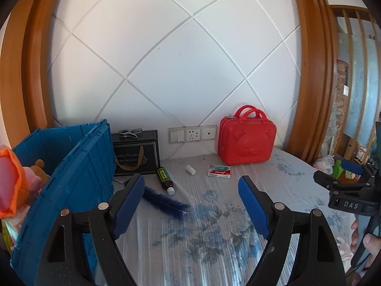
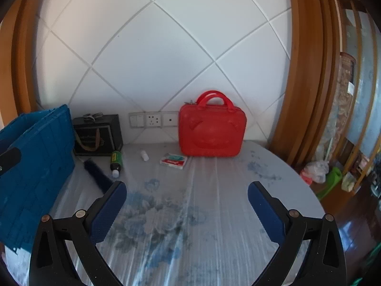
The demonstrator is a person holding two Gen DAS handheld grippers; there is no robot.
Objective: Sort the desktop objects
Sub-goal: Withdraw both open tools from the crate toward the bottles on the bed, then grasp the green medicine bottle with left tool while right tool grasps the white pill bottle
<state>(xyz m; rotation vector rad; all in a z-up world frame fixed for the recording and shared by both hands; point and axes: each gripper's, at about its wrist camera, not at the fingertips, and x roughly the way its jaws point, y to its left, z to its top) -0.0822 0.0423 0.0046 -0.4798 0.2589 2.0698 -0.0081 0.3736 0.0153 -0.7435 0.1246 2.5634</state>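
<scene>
A white quilted wall with a row of sockets [image 1: 192, 134] backs a round table [image 2: 214, 214] under a blue-flowered cloth sealed in clear plastic.

Largest is the blue crate [image 1: 78, 166] at the table's left edge, open-topped, with soft toys [image 1: 16, 178] showing inside and beside it; it looks like the place to sort into. The red case [image 2: 212, 131] stands upright against the wall, rigid-shelled and probably the heaviest piece; its twin handles on top are the obvious hold. The black box [image 1: 137, 153] sits between crate and sockets, with a pair of scissors [image 1: 129, 133] lying on its lid.

The small things lie in a loose row in front. The feather [image 1: 166, 201] is near weightless and soft; I would pinch its quill end rather than the vane. The brown bottle [image 1: 165, 176] lies on its side, cap toward the camera; likely glass, smooth and prone to roll, so grip across the body. The flat packet [image 1: 219, 170] is light card, best taken by its edges. The white vial [image 1: 191, 169] is tiny, light and apt to skid.

Both the left gripper [image 1: 191, 205] and right gripper [image 2: 187, 211] have their fingers spread wide with nothing between them, above bare cloth, short of every object.
</scene>
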